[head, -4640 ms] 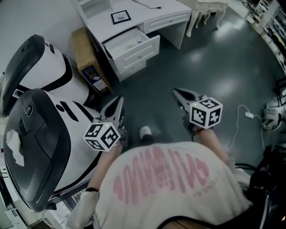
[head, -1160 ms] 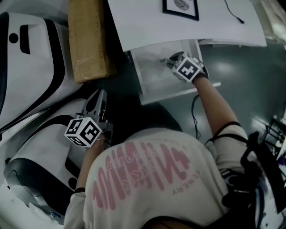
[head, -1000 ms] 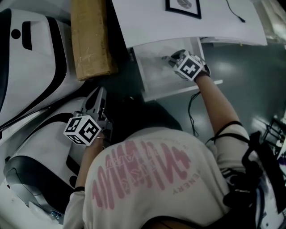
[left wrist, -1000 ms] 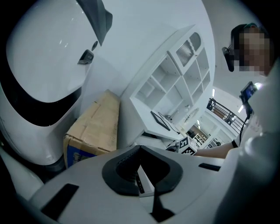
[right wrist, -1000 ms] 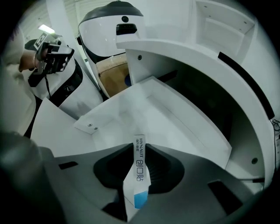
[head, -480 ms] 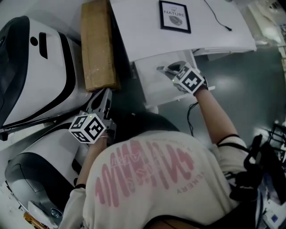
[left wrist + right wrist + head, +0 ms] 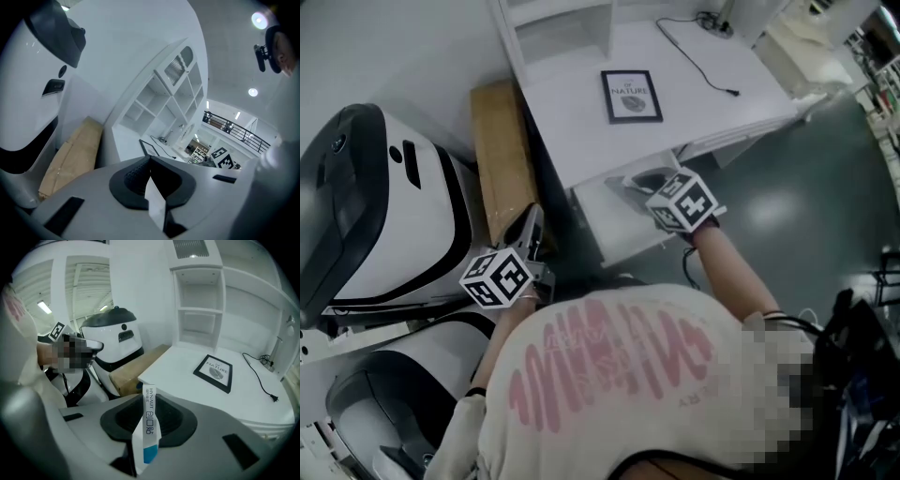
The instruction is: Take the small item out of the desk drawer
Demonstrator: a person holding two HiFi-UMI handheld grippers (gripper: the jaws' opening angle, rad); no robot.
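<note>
Most of the job looks done; at left, the left gripper [image 7: 528, 234] hangs beside the cardboard box [image 7: 502, 159], its fingers closed together on nothing; at centre the drawer [image 7: 614, 225] stands pulled out under the table [image 7: 581, 131]; above it the right gripper [image 7: 639, 181] has its fingers pinched on the small packet [image 7: 146, 432], seemingly raised clear of the drawer; what is left, I judge, is carrying it away; only the right gripper view shows the packet and its print; only the head view shows the drawer.
</note>
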